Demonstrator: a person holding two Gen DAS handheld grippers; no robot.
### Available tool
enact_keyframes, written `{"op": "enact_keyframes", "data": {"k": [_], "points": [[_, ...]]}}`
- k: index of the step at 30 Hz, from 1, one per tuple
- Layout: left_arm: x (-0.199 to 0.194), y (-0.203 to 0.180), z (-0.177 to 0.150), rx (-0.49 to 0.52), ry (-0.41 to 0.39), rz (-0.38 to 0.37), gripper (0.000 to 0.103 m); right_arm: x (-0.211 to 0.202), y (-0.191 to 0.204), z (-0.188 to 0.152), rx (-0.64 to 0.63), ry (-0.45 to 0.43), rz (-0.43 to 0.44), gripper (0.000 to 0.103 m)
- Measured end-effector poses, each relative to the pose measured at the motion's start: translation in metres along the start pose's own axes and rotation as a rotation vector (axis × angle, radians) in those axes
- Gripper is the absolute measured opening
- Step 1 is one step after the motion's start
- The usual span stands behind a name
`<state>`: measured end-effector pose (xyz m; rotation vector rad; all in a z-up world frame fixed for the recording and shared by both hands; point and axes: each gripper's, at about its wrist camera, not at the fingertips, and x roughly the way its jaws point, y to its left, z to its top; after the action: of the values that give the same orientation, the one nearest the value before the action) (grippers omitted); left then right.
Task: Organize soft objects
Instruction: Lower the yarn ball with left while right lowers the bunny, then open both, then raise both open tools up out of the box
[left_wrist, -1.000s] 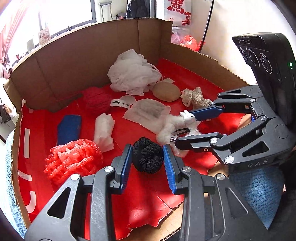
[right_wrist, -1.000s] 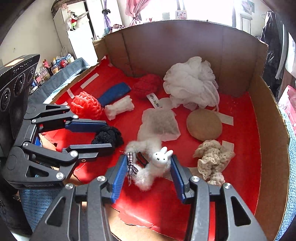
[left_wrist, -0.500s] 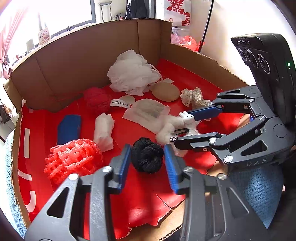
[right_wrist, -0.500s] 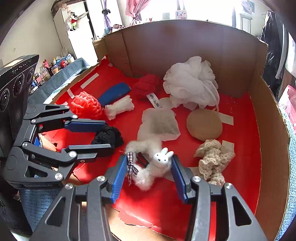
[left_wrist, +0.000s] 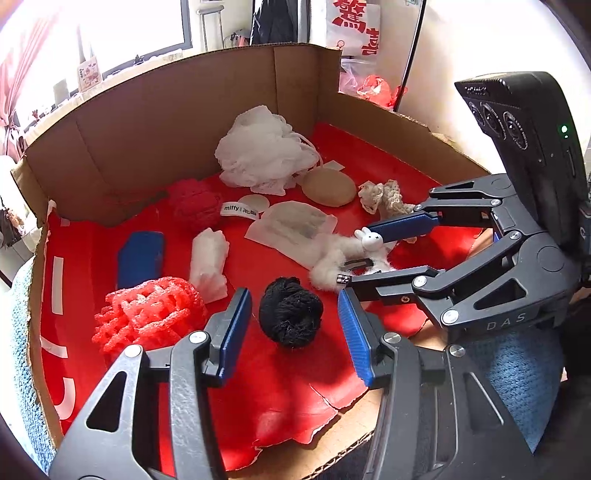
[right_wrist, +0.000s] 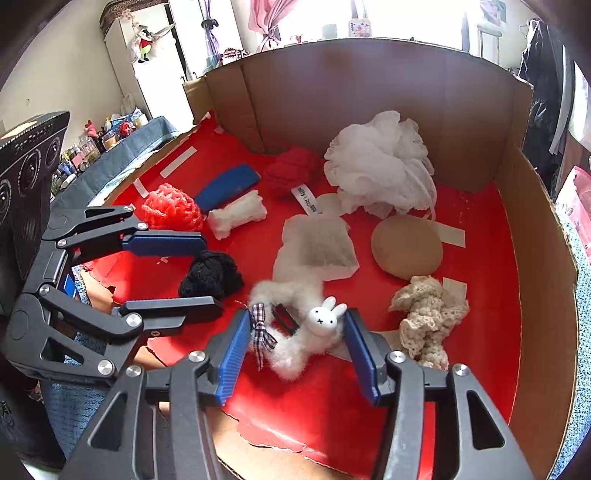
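Note:
A black fuzzy ball (left_wrist: 290, 317) lies on the red lining of the cardboard box (left_wrist: 147, 129). My left gripper (left_wrist: 291, 293) straddles it, jaws opening, with a gap showing between each blue pad and the ball. In the right wrist view the left gripper (right_wrist: 212, 275) comes in from the left around the same ball (right_wrist: 199, 280). A fluffy white toy with a small rabbit head (right_wrist: 321, 325) and a checked ribbon lies between the pads of my right gripper (right_wrist: 298, 314). Its jaws are opening too, and the pads stand close beside the toy without pressing on it.
Further in lie a white mesh puff (left_wrist: 262, 155), a tan round sponge (left_wrist: 328, 188), a cream crochet piece (left_wrist: 384, 195), a flat white pouch (left_wrist: 291, 225), a red knitted ball (left_wrist: 194, 203), a white foam piece (left_wrist: 208, 258), a blue case (left_wrist: 140, 254) and red foam netting (left_wrist: 147, 314).
Both pairs of jaws have widened. The left pads, which were against the black ball, now stand clear of it. Neither hand has shifted.

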<state>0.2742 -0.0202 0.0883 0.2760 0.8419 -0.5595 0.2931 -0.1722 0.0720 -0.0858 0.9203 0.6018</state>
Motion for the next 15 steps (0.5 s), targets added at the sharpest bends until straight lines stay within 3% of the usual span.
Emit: {"op": "enact_keyframes", "data": {"k": [5, 10, 13, 15], "points": [[-0.010, 0.001, -0.002, -0.010, -0.024, -0.006, 0.057, -0.002, 0.001, 0.001, 0.004, -0.003, 0.000, 0.057], [-0.028, 0.000, -0.004, -0.039, -0.072, -0.012, 0.061, -0.014, 0.007, 0.000, -0.002, -0.033, -0.013, 0.071], [-0.042, 0.001, -0.007, -0.069, -0.116, -0.009, 0.068, -0.023, 0.012, 0.002, -0.002, -0.056, -0.025, 0.074], [-0.053, 0.002, -0.008, -0.088, -0.152, -0.005, 0.077, -0.031, 0.014, 0.003, 0.005, -0.078, -0.042, 0.082]]}}
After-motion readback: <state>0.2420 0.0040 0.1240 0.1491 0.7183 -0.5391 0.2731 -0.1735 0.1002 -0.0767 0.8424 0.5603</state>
